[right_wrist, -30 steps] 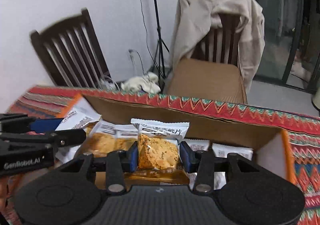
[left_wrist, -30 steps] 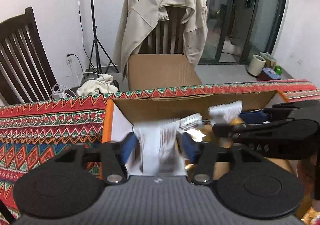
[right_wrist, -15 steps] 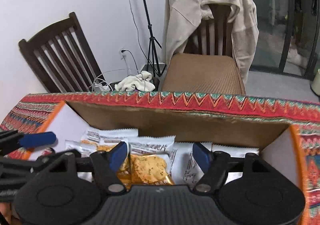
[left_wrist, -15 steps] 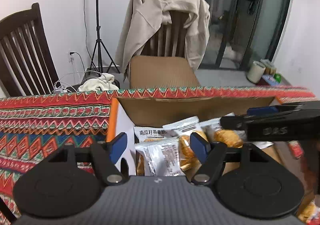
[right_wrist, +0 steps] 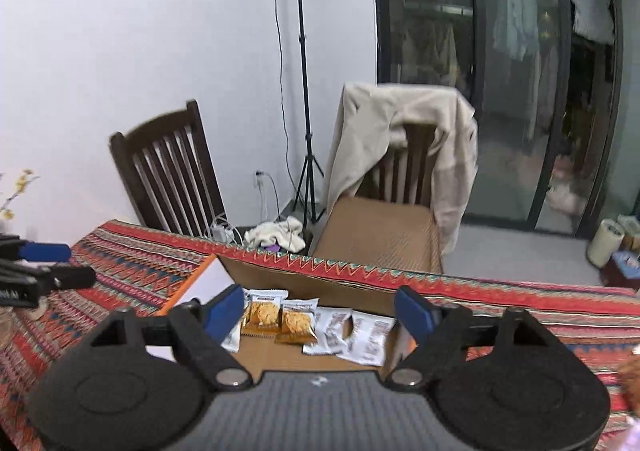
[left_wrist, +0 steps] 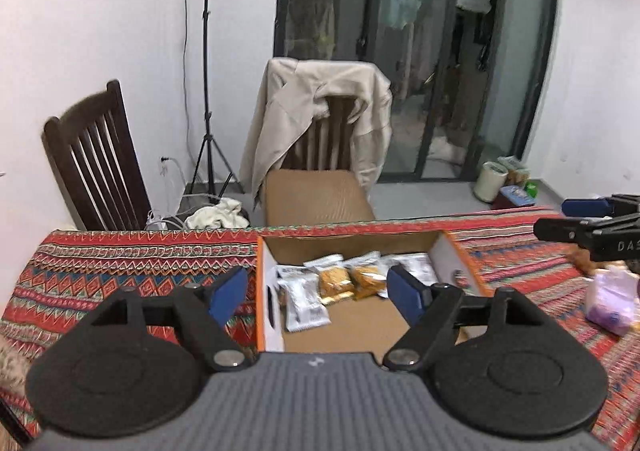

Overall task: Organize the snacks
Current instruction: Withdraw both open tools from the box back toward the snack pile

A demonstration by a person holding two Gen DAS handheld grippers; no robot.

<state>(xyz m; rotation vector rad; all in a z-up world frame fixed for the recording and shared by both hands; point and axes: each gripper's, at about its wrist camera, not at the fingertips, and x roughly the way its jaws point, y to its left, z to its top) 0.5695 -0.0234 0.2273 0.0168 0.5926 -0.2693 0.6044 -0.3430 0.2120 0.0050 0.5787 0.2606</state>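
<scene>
An open cardboard box point(left_wrist: 269, 287) with orange edges sits on the patterned tablecloth and also shows in the right wrist view point(right_wrist: 304, 279). Inside lie several snack packets: white ones point(left_wrist: 305, 303) and orange biscuit ones point(left_wrist: 335, 279), also seen in the right wrist view point(right_wrist: 297, 325). My left gripper point(left_wrist: 318, 293) is open and empty, raised above and in front of the box. My right gripper point(right_wrist: 318, 311) is open and empty, also raised in front of the box. The right gripper's side shows at the right edge of the left wrist view point(left_wrist: 592, 227).
A purple-and-white bag point(left_wrist: 612, 299) lies on the tablecloth point(left_wrist: 120, 267) to the right of the box. Behind the table stand a dark wooden chair point(left_wrist: 96, 167), a chair draped with a beige jacket point(left_wrist: 320, 111) and a light-stand tripod point(left_wrist: 206, 91).
Both grippers let go of their snack packets into the box, opened wide, then rose and pulled back from it. The box now looks smaller and lower in both views.
</scene>
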